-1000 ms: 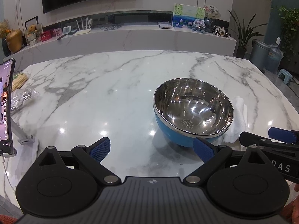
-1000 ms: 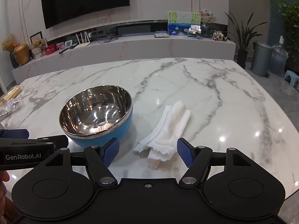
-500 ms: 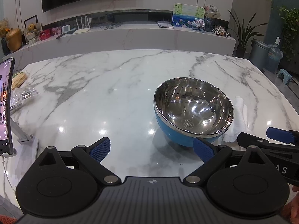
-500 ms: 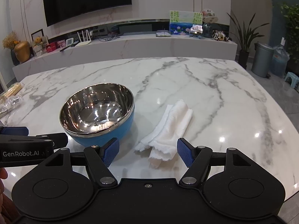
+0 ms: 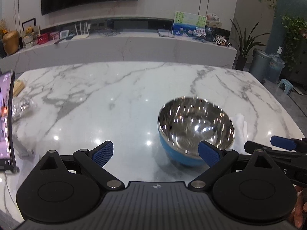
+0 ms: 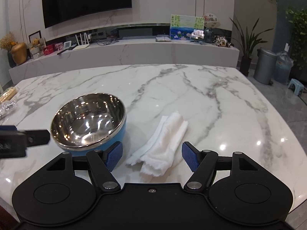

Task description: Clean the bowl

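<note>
From the left wrist view, the left gripper (image 5: 155, 154) hangs over the marble worktop (image 5: 99, 99) with its fingers (image 5: 102, 153) spread wide and nothing between them. The bowl (image 5: 195, 128), steel inside and blue outside, stands upright just ahead of the right-hand finger, which overlaps its near rim in the picture; whether it touches, I cannot tell. Beyond the bowl's far side a strip of white cloth (image 5: 239, 126) peeks out. The other gripper's finger reaches in from the right edge, and a phone on a stand (image 5: 7, 118) sits well off to the left of the fingers.

From the right wrist view, the right gripper (image 6: 152, 158) has its fingers (image 6: 189, 158) open at a middling width, empty, with the cloth (image 6: 165, 143) lying folded on the worktop right between and just ahead of them. The bowl (image 6: 89, 122) stands just beyond the left-hand finger, near the cloth but apart from it.

To my eye the step is picking up the cloth. Best to lower the right fingers squarely over the thick folded middle and pinch through all the layers, while the left fingers shift across to straddle the bowl's rim and steady it
</note>
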Tool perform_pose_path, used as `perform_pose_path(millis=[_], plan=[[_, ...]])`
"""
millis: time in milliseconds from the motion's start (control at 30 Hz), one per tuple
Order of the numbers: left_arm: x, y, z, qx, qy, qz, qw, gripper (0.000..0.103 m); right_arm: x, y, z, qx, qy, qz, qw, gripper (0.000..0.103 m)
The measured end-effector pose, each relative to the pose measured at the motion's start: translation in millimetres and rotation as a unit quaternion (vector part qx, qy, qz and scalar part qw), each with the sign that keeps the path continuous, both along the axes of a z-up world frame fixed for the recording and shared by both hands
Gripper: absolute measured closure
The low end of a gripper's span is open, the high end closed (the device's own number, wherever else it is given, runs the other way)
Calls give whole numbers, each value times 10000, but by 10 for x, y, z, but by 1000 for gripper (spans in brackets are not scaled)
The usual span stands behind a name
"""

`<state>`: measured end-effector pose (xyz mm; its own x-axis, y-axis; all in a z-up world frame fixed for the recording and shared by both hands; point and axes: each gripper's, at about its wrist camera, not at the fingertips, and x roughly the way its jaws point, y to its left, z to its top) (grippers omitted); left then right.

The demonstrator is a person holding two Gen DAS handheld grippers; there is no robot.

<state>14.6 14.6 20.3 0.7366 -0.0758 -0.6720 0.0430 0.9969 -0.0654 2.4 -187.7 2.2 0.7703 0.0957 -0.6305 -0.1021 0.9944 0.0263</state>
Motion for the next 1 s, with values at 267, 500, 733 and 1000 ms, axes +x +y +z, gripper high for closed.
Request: perform_pose_path(millis=[267,500,733,1000], plan=[[404,9,128,-9,171,-157,9997,7,365,-62,144,-199,117,106,9997,36],[834,55,-51,-83,816,-307,9962,27,821,-82,29,-329,517,204,9979,44],[862,68,-279,-166,1212,-400,9917,46,874,-136,-195,-98,915,170,9956,53],[823,117,-330,34,1372,-480,9894,63,813,-77,-412,-266,1235,307,9915,59]])
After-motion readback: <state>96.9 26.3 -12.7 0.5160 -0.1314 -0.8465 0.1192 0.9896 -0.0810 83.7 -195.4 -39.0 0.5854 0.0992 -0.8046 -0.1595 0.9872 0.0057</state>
